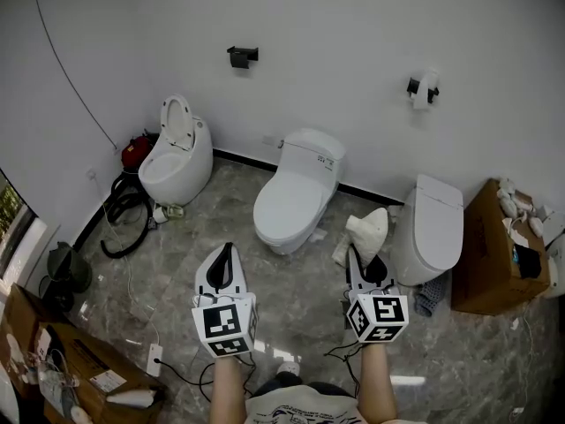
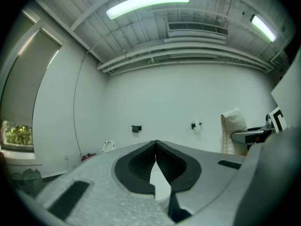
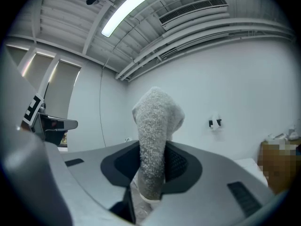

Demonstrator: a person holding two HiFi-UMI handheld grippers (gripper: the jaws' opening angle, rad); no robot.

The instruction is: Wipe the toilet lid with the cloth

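Left gripper (image 1: 227,253): lower centre of the head view, jaws together at the tips, nothing between them.
Right gripper (image 1: 357,256): lower right of centre, clamped on a white terry cloth (image 3: 154,140).
Cloth: standing up out of the jaws, held over the grey marble floor (image 1: 177,254), apart from every toilet.
Smooth white closed toilet lid (image 1: 294,203): centre of the head view, above and between the two grippers.
Round white toilet with raised seat (image 1: 177,153): upper left.
Third white toilet (image 1: 431,230): right.
Brown cardboard box (image 1: 485,254): far right.
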